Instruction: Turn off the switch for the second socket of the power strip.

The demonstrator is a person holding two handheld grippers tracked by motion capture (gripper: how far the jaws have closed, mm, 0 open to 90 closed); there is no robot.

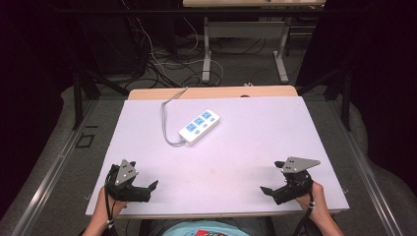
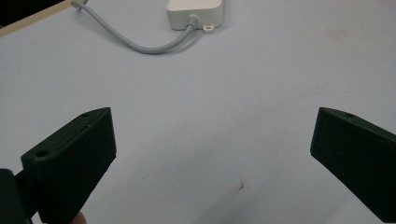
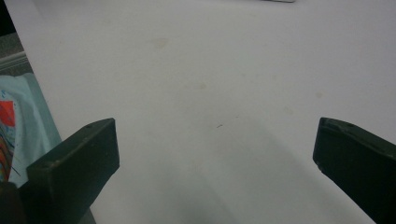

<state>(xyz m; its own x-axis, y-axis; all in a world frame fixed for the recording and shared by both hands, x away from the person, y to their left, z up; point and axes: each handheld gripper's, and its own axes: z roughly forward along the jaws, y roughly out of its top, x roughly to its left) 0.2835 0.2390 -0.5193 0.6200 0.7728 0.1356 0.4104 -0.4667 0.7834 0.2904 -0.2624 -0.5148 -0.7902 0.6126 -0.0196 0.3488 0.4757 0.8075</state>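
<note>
Two grippers, left (image 1: 147, 189) and right (image 1: 269, 191), fingers spread and empty, low on desk (image 1: 246, 128); power strip (image 1: 199, 126) untouched, nothing begun.

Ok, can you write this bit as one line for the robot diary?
left tool: open, empty | right tool: open, empty | power strip: mid-table, untouched | cord: trails off far edge

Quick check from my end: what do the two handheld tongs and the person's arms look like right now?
Both tongs are black with two thick, blocky jaws. The left tongs and right tongs each carry a grey three-cornered plate with small dark holes on top. A dark cable trails back from each along the wrist. No sleeves show on the forearms; the person wears a light blue shirt with a red print.
</note>
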